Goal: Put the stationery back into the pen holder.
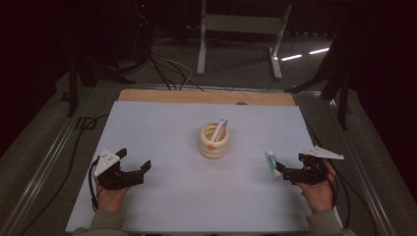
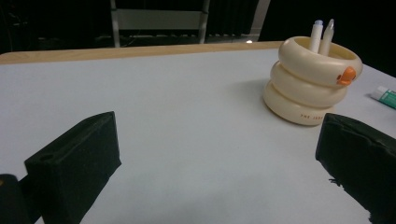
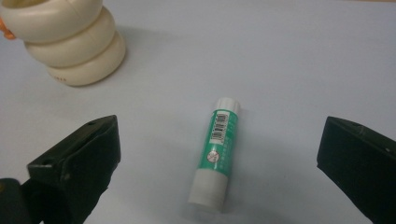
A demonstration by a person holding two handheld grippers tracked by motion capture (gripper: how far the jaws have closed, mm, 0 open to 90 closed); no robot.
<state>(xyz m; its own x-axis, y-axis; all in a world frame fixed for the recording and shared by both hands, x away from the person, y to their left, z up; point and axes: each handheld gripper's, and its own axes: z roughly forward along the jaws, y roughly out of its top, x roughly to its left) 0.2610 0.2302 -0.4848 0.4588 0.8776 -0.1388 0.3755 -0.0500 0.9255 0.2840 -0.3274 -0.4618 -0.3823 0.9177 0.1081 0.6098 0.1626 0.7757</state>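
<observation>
A cream ringed pen holder (image 1: 214, 141) with an orange duck beak stands at the middle of the white mat; two white pens (image 1: 219, 130) lean inside it. The holder (image 2: 310, 87) is ahead and to the right in the left gripper view, the pens (image 2: 322, 36) poking out. A green and white glue stick (image 1: 271, 162) lies flat right of the holder. My right gripper (image 1: 281, 170) is open just behind the glue stick (image 3: 216, 152), which lies between its jaws on the mat. My left gripper (image 1: 134, 161) is open at the left, nothing between its jaws.
The white mat (image 1: 187, 191) covers a wooden table (image 1: 147, 95). The holder (image 3: 70, 42) sits up and left in the right gripper view. Metal table legs (image 1: 201, 44) and cables (image 1: 167, 69) lie on the dark floor beyond the far edge.
</observation>
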